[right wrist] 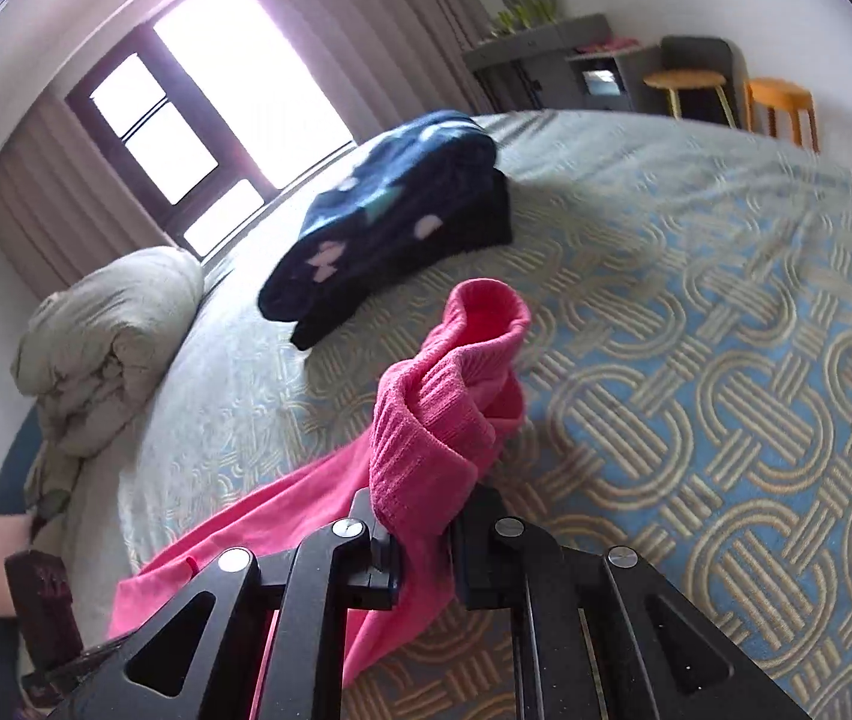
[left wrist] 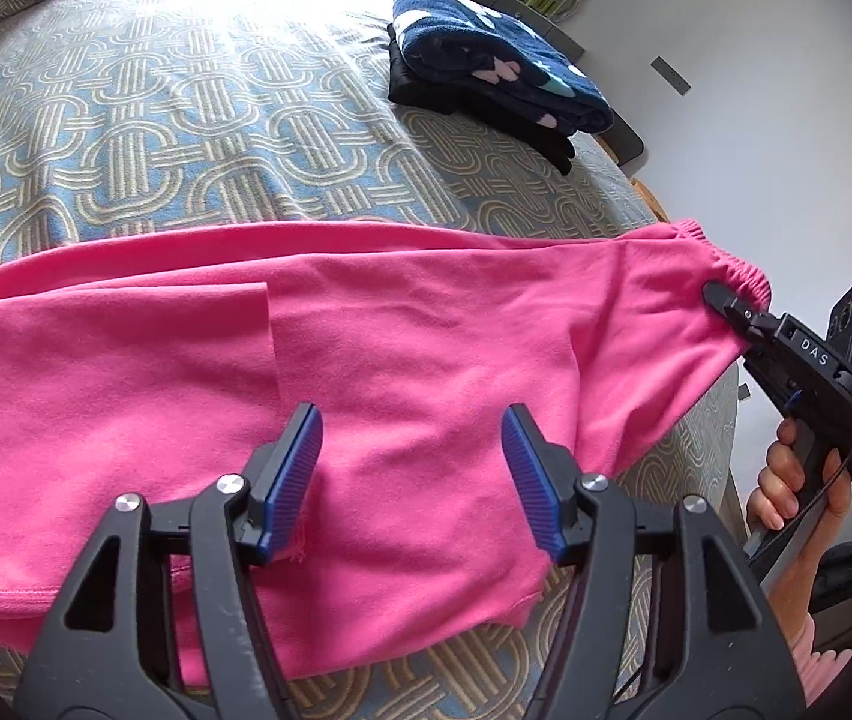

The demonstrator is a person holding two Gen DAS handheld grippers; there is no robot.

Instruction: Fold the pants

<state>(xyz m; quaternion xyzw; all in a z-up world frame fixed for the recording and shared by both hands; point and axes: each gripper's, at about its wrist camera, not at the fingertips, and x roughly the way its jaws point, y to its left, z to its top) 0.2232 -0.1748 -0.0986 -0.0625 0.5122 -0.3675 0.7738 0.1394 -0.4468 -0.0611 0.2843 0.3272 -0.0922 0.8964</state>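
In the left view, we see our left gripper (left wrist: 411, 477) spread wide over the pink pants (left wrist: 366, 360) on the bed (left wrist: 186, 120). In the right view, our right gripper (right wrist: 423, 531) pinches the pants' stretchy edge (right wrist: 444, 402), just above its fingers.

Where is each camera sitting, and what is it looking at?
Left wrist view: it sits on the left claw, looking down over the pink pants on the bed. Its open fingers show, plus the right claw and the hand holding it.
Right wrist view: it sits on the right claw, looking across the bed toward the window. Its fingers pinch the pants' waistband.
Both share the pink pants, the bed and the folded dark clothes.
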